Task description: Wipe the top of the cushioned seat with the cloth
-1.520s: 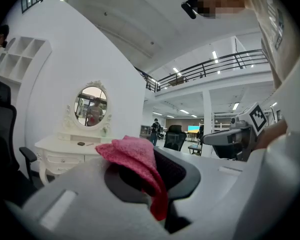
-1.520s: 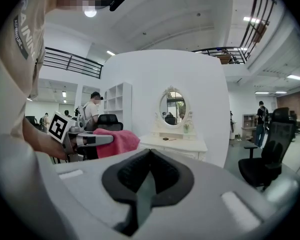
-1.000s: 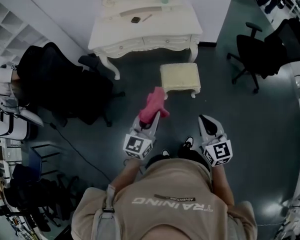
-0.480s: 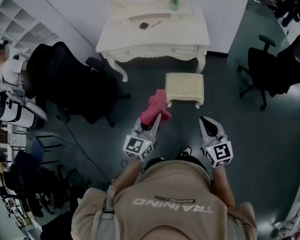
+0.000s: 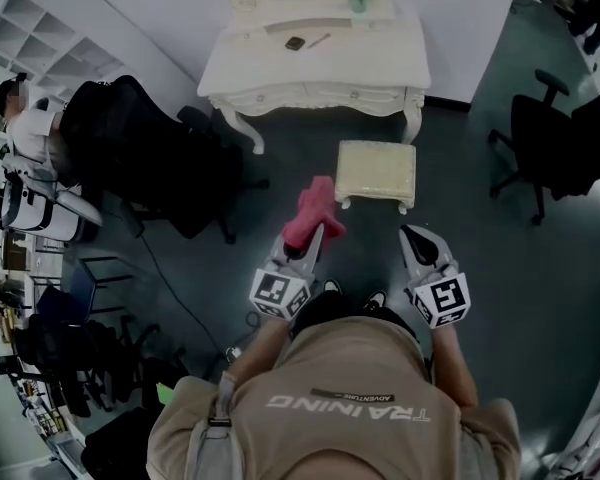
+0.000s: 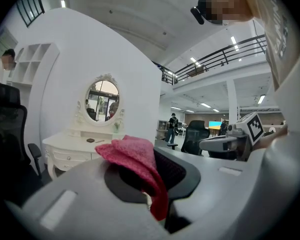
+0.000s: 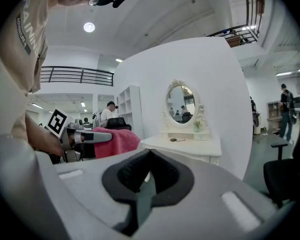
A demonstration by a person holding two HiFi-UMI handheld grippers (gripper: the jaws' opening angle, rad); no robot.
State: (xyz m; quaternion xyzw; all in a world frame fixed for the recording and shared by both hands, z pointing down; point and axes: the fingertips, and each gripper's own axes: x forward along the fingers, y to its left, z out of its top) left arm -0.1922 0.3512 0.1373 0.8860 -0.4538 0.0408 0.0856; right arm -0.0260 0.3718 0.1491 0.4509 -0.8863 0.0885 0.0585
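Gripping the pink cloth [image 5: 310, 210], our left claw [image 5: 312, 236] has its 2 jaws closed on 1 fold, while the rest bunches up and flops over the tips. Our right claw [image 5: 413, 234] is closed on nothing, its pads meeting at the tip, held level just beside the left.

We judge the cloth light, soft and limp. It will fold under itself rather than lie flat, so a hold near 1 edge would leave more of it free to drag. It hangs in the air, short of the seat [image 5: 377, 171] and apart from it.

The seat is a small cream stool with a padded top that looks bare and should give a little under pressure. It stands on the dark floor [image 5: 480, 268] in front of a white dressing table [image 5: 315, 63] with an oval mirror [image 6: 103, 100]. Black office chairs [image 5: 555, 143] stand to the right, and a seated person [image 5: 25, 133] is off to the left.
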